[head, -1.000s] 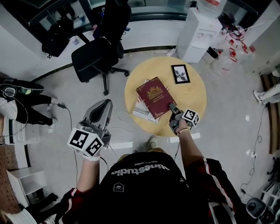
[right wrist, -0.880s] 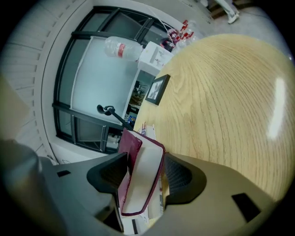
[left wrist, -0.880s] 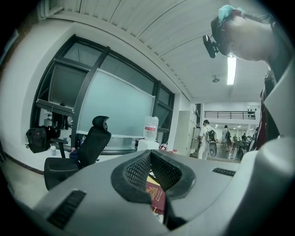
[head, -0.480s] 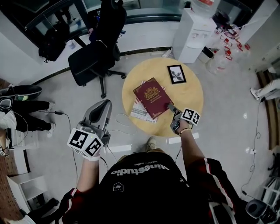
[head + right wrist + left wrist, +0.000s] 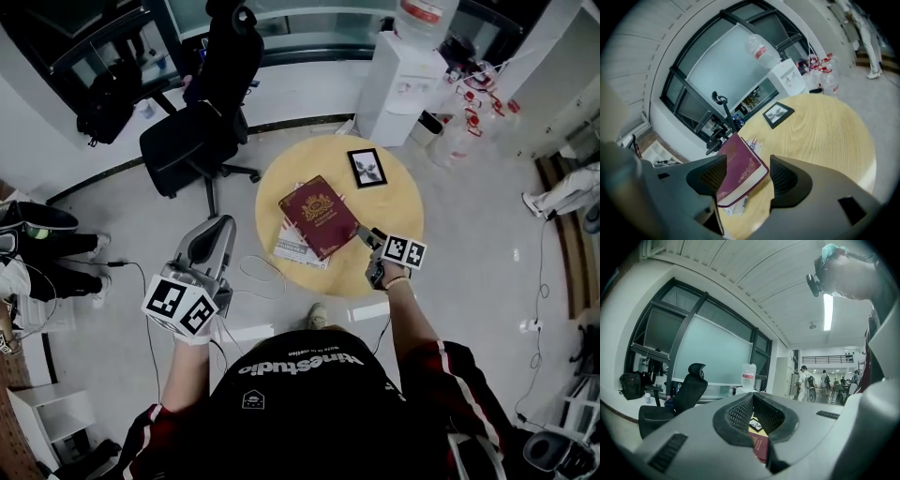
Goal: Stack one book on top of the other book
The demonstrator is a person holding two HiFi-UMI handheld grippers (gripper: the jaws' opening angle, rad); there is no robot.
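A maroon book [image 5: 319, 216] with a gold emblem lies on a white book [image 5: 296, 247] on the round wooden table [image 5: 389, 211]. In the right gripper view the maroon book [image 5: 738, 166] covers most of the white one [image 5: 738, 205]. My right gripper [image 5: 366, 236] hovers at the maroon book's near corner. Its jaws are open [image 5: 749, 176] and the pads [image 5: 786, 180] stand clear of the book. My left gripper [image 5: 223, 225] hangs off the table's left side over the floor, shut [image 5: 752, 397] and holding nothing. A strip of the maroon book [image 5: 759, 446] shows under its tips.
A black picture frame [image 5: 367, 168] lies at the table's far side. A black office chair [image 5: 192, 141] stands to the far left of the table. A white water dispenser [image 5: 398, 75] and water bottles [image 5: 464, 131] stand behind. Cables [image 5: 251, 274] trail on the floor.
My right gripper has let go of the maroon book's corner, opened wide, rolled and lifted a little. The book stays on the white one. The left gripper has hardly moved.
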